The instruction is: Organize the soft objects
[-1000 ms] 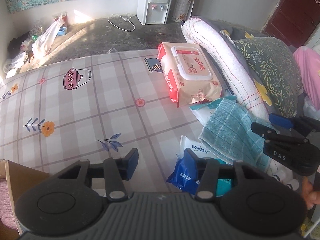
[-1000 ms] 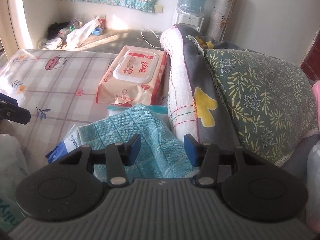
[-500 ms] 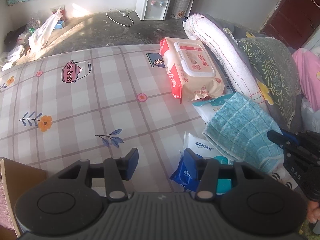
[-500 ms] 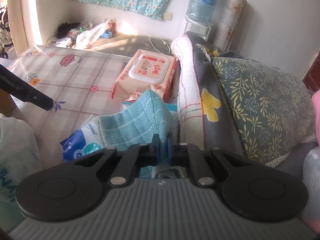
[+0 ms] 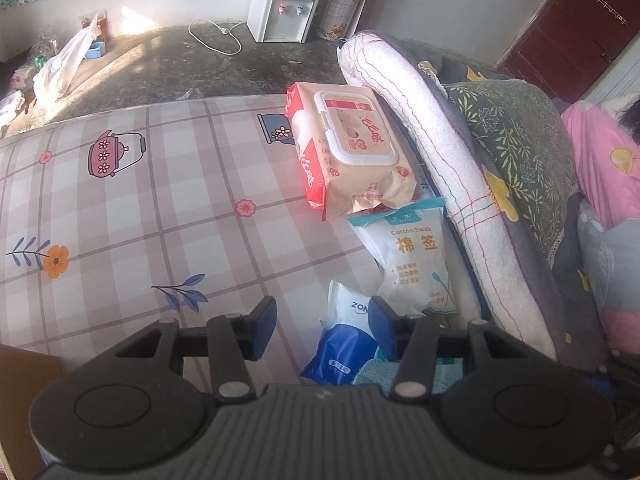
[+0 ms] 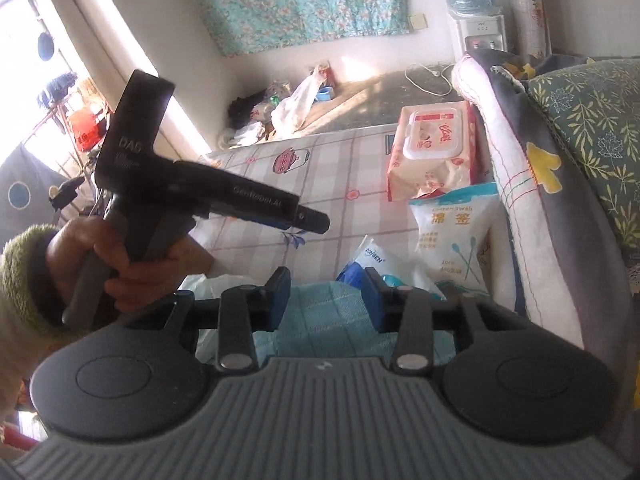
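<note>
Teal towel (image 6: 320, 320) is seen lying just below the right tongs (image 6: 326, 294), jaws spread wide, nothing gripped — likely just let go for sorting. Left tongs (image 5: 322, 326) are held open too, empty, over the bed (image 5: 140, 220); tissue pack (image 5: 344, 344) sits beneath them, cotton swab bag (image 5: 412, 256) just ahead. What the towel rests on is hidden.

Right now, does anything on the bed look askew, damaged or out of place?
The wet wipes pack has a crumpled, torn-looking near end that overlaps the top of the cotton swab bag. The teal cloth lies bunched under the open right gripper, not folded. Nothing looks spilled.
</note>
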`<state>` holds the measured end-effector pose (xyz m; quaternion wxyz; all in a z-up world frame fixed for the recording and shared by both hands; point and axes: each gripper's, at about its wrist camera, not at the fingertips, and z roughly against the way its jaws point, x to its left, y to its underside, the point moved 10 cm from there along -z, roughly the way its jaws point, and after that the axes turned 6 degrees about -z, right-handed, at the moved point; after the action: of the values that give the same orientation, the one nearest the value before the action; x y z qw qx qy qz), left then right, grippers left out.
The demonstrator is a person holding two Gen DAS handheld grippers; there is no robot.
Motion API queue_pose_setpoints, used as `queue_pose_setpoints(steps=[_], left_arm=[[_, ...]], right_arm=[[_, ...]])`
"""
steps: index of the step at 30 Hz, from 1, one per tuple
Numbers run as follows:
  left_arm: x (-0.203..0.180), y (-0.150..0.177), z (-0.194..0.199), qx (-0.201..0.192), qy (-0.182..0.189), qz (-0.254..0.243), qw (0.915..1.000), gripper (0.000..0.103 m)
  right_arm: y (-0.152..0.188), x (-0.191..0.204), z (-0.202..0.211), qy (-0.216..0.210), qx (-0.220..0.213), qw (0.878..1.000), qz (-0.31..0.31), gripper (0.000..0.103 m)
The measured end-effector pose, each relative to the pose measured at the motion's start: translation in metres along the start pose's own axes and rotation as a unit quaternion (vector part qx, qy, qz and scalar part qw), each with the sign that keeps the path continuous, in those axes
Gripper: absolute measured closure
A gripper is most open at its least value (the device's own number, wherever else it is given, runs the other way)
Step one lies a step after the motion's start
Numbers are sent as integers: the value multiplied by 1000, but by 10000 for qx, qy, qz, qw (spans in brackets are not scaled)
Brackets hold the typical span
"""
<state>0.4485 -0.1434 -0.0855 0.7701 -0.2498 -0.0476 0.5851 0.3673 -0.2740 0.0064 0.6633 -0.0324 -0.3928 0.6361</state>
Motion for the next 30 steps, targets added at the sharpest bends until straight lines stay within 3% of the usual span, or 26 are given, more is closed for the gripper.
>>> queue_pose_setpoints(steps=[2,5,13,21,27,29,30], left_arm=[[-9,-5,-8,15,115,-148,9998,51],[-24,-12,-23,101,322,-415,9986,49],[-52,-15,-62,396,714,-680,9943,45],[-59,-15,-96,656,727,-639,9931,49],[-59,-18,-117,759,870,-417,9924,48],[-60,-19,-120,727,967,-317,9922,53],[-61,-20,-121,702,1012,-281,9920,55]], right_arm=[[-21,-30,-13,325,-51,9980,-542,64],[-37,-74,-47,840,236,9891,-1186,64],[-41,-124,-125,1332,854,9666,-2018,63],[-40,-141,-164,1460,1077,9564,-2290,50],[-38,-138,-174,1414,1074,9576,-2267,44],[-38,-135,-177,1360,1026,9596,-2238,45],[-37,-134,-177,1284,996,9608,-2248,51]])
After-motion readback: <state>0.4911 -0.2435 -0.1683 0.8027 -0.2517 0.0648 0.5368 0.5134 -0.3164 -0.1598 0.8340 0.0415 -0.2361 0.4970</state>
